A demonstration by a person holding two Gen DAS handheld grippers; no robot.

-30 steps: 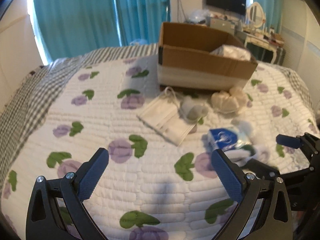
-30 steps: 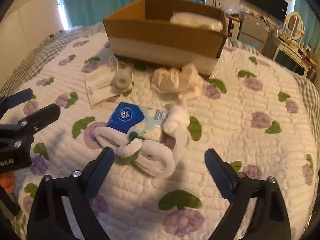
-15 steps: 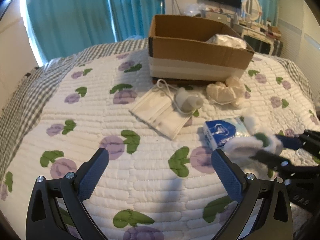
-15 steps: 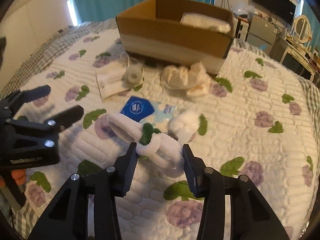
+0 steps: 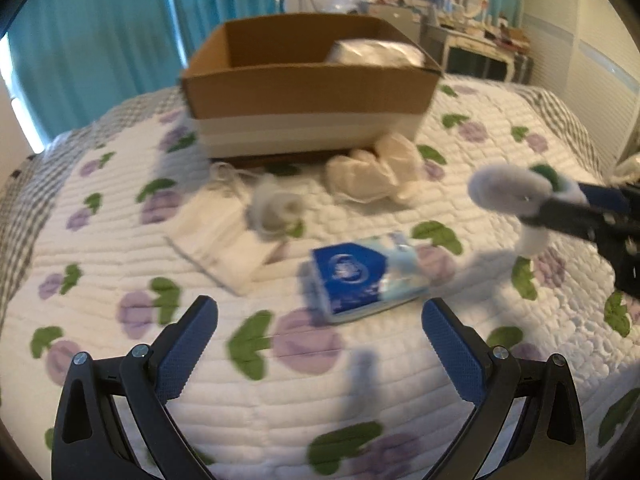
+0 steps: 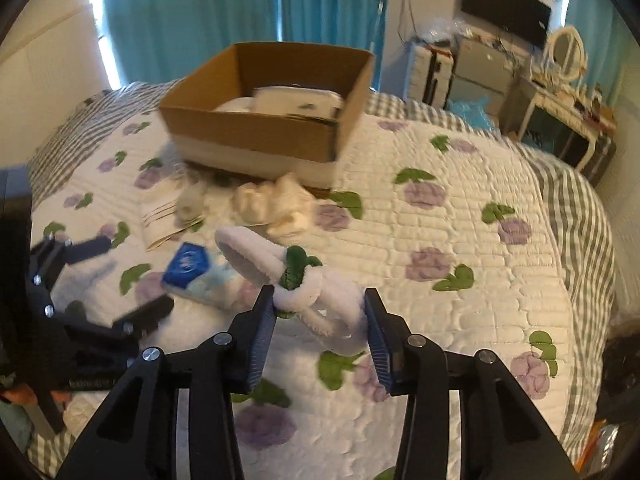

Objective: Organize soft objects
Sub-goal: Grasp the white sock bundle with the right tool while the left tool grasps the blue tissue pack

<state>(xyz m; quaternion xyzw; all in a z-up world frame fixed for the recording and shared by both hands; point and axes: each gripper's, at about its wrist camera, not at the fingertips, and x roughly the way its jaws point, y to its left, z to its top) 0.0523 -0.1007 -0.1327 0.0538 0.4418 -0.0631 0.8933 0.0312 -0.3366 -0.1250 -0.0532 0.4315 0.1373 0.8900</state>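
Headband [image 6: 280, 276] above floral quilt [image 6: 460, 216]

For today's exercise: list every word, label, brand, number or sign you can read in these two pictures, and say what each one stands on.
No text can be read.
Blue tissue pack: a round white emblem, its wording too blurred.
Left gripper: a pale line of lettering on its black body, too small and blurred.
Cardboard box: no print visible.

From my left gripper the cardboard box [image 5: 308, 92], face masks [image 5: 224, 240] and far dresser [image 5: 476, 40] smear into blur. The box's near wall [image 6: 248, 136] hides most of its contents, whatever they are.
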